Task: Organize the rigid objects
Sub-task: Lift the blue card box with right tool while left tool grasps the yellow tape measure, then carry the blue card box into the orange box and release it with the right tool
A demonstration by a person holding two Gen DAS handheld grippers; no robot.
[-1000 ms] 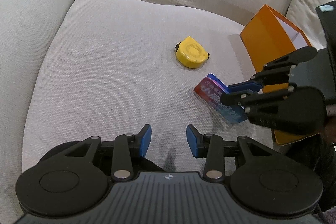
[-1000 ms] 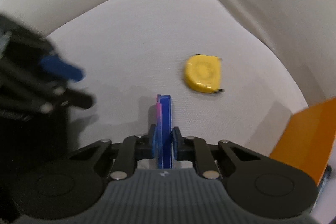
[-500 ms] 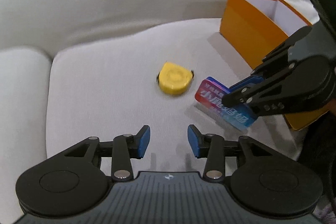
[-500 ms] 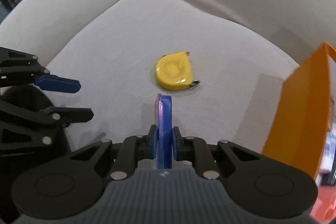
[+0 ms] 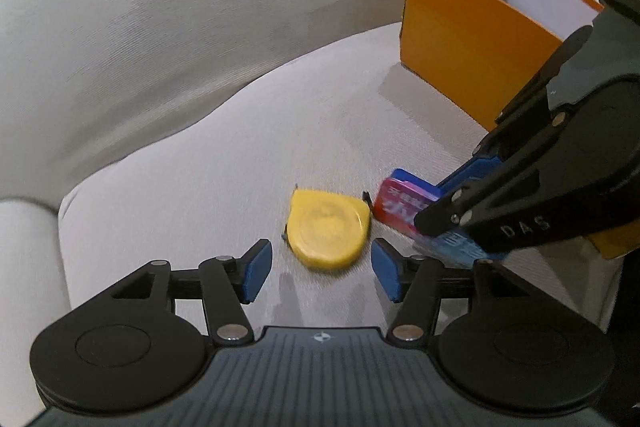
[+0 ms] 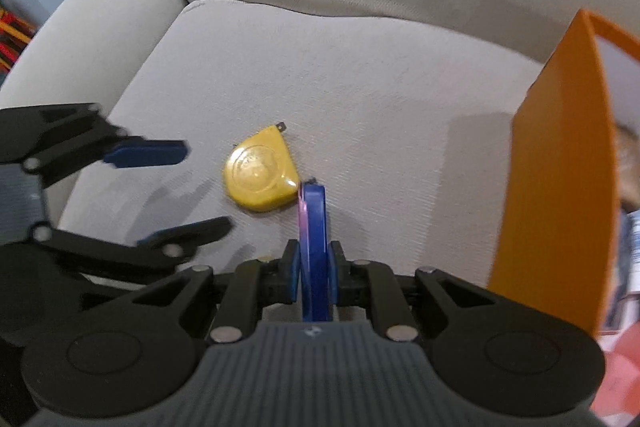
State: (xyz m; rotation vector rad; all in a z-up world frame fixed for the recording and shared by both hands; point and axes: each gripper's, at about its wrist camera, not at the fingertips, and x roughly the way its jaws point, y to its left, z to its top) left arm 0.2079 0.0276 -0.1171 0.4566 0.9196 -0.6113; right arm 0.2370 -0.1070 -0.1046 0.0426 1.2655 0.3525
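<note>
- On the grey sofa seat (image 5: 192, 163) lies a yellow tape measure (image 5: 326, 231), flat on its wide side. It sits just in front of the left gripper (image 5: 320, 269).
- That left gripper is spread wide with nothing in it. Its two blue pads (image 5: 255, 269) stand on either side of the tape measure but do not touch it yet.
- Over on the right, the right gripper (image 6: 314, 267) is squeezed tight on a flat blue and pink box (image 6: 313, 227). It pinches the box by its two big faces, with the thin edge facing up.
- From the right wrist view, the far tip of the box looks as if it is right by the tape measure. I cannot tell if they touch.
- An orange box (image 5: 476, 39) with white insides stands open on the seat, off to the right. It looks like the place where the things should go.
- My guess is that the tape measure is hard and a bit heavy for its size, with smooth sides that could slip. It should not break or bend.
- A good hold would be across its round body, one pad on each curved edge, low and near the middle. The little metal tab (image 6: 282, 126) at its corner is a bad place to grab.
- I think the flat box is stiff and light, so the tight pinch should keep it from sliding.
</note>
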